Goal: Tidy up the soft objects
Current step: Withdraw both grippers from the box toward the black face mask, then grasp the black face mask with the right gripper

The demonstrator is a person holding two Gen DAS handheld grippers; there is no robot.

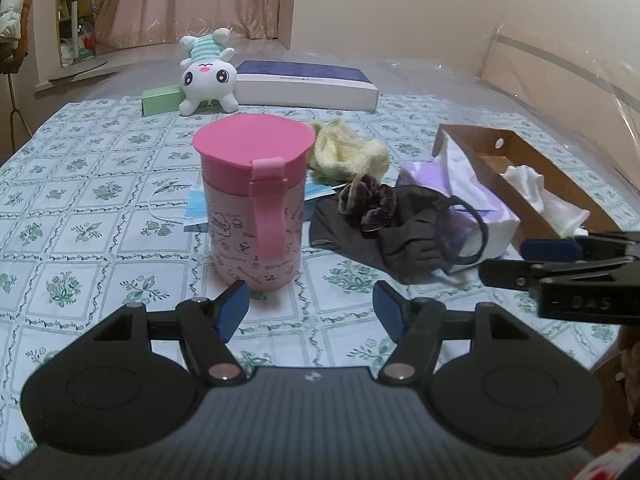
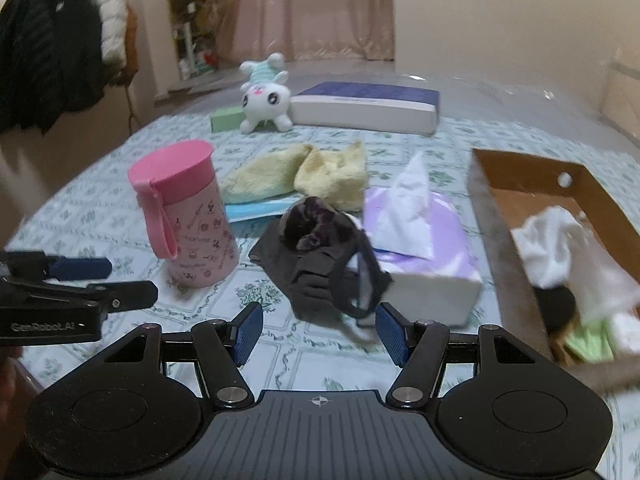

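Right wrist view settles the question: the dark cloth mask [image 2: 320, 280] lies straight ahead of the right tongs [image 2: 319, 330], just beyond the blue pads [image 2: 390, 334], its ear loop trailing down almost to the right-hand pad. Those tongs stand wide with nothing between them. The mask's long axis runs from the far left toward the near right, so it crosses the line of the tongs at a slant. A dark velvet scrunchie [image 2: 314, 220] sits on its far end, and the purple tissue box [image 2: 420, 256] touches it on the right (the loop seems draped against the box's near corner).

Beyond that, to the right of the tongs, the cardboard box [image 2: 516, 240] already holds white and green soft items, so I judge it to be the collecting place.

From the left wrist view, the left tongs [image 1: 312, 310] are also wide and empty, with the pink cup [image 1: 252, 204] directly ahead; the mask [image 1: 400, 232] lies off to their right, past the cup. The right tongs [image 1: 532, 260] show there at the right edge, side-on.

So the right hand is the nearer, and a short forward reach should meet the cloth. The yellow socks [image 2: 316, 180] lie farther ahead, beyond the scrunchie.
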